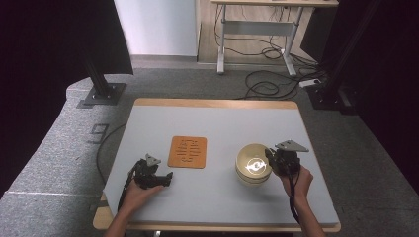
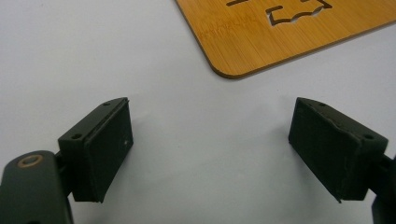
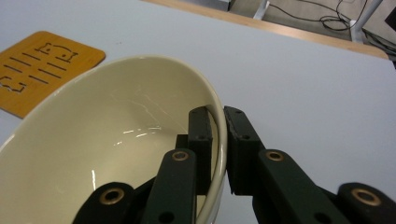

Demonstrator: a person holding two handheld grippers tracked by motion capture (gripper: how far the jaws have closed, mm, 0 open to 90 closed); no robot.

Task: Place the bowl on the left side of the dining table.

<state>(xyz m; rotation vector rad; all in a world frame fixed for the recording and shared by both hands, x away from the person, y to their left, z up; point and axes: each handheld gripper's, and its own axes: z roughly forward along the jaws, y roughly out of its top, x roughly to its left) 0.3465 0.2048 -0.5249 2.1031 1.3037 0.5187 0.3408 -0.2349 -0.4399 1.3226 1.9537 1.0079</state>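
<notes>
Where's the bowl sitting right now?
In the high view the cream bowl sits right of the wooden mat, its rim clamped by the right hand-held gripper.

Grey carpet floor [image 1: 59,163], white-legged desk [image 1: 257,29] behind, cables [image 1: 267,84] beneath.

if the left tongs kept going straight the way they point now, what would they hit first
Probably the wooden trivet. The left tongs stand open over bare table, and the trivet's rounded corner lies just ahead, slightly to the right in the left gripper view. Depth is unclear.
</notes>
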